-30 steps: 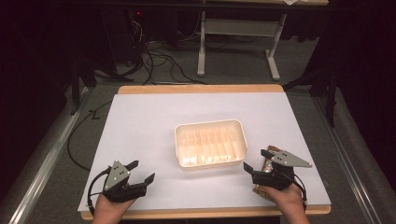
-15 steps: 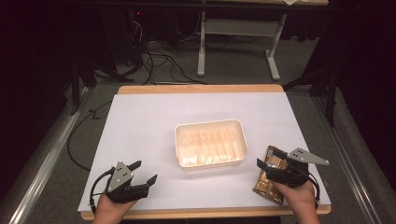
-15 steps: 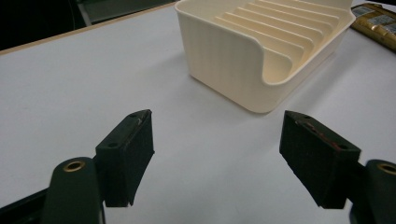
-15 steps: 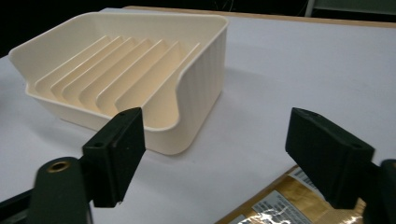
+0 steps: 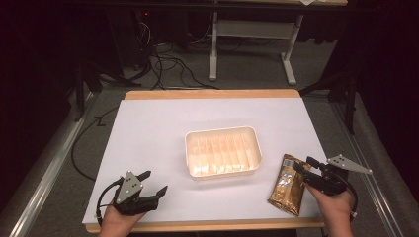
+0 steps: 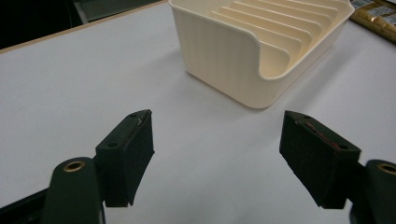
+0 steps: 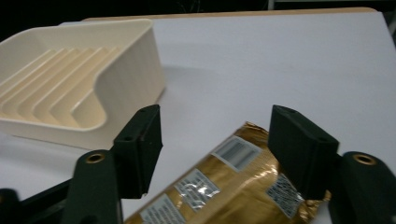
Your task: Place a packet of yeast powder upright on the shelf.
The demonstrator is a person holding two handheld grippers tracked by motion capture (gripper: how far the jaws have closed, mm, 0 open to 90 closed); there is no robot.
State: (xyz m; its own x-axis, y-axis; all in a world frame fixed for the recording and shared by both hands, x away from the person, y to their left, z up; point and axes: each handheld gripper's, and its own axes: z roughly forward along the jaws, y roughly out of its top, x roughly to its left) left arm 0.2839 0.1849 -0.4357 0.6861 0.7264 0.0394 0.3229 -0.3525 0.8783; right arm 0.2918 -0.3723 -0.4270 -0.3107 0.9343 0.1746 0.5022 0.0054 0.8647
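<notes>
- The gold snack bag [image 5: 289,183] is lying flat on the white worktop [image 5: 158,133], just to the right of the cream tray [image 5: 223,151].
- The right tool [image 7: 217,140] is placed over the bag's end. Its jaws have just been closing, with the bag between them, but the bag is not yet pinched.
- The bag should be squeezed gently near its edge, so nothing inside is crushed.
- It should be lifted only once it is held tight.
- The left tool [image 5: 150,187] is open and nothing is held in it.
</notes>
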